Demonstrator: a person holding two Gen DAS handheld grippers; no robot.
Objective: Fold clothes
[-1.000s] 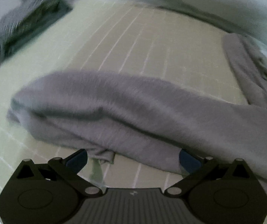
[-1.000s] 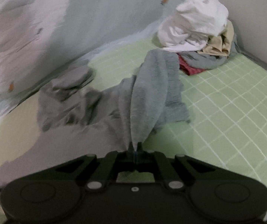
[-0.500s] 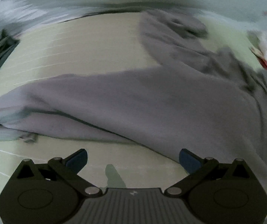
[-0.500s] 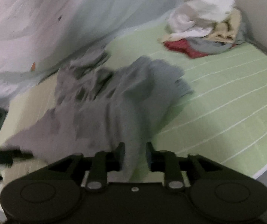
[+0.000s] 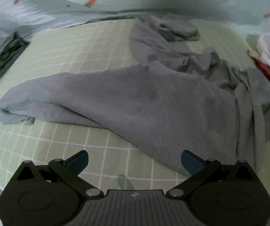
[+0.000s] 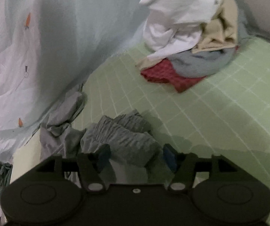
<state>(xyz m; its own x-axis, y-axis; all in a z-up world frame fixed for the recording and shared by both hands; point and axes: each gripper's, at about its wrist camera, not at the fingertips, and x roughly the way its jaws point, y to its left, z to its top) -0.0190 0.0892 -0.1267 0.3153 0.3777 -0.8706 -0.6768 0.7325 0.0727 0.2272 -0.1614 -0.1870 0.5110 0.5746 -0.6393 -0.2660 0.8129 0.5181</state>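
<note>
A grey pair of trousers (image 5: 153, 98) lies spread across the green checked sheet (image 5: 78, 49), one leg running left, the other bunched toward the back. My left gripper (image 5: 134, 162) is open just in front of its near edge, nothing between its fingers. In the right wrist view the gathered grey waistband (image 6: 123, 137) lies crumpled right in front of my right gripper (image 6: 135, 157), which is open; the cloth sits between and beyond the blue pads, loose.
A heap of unfolded clothes (image 6: 189, 35), white, beige, blue-grey and red, sits at the far corner of the bed. A pale duvet with carrot prints (image 6: 21, 56) bunches along the back. A dark striped folded garment (image 5: 4, 60) lies at the far left edge.
My right gripper, shut on the trousers' cloth one second ago, has opened and let it drop onto the sheet. The left gripper has swung rightward along the trousers, staying open.
</note>
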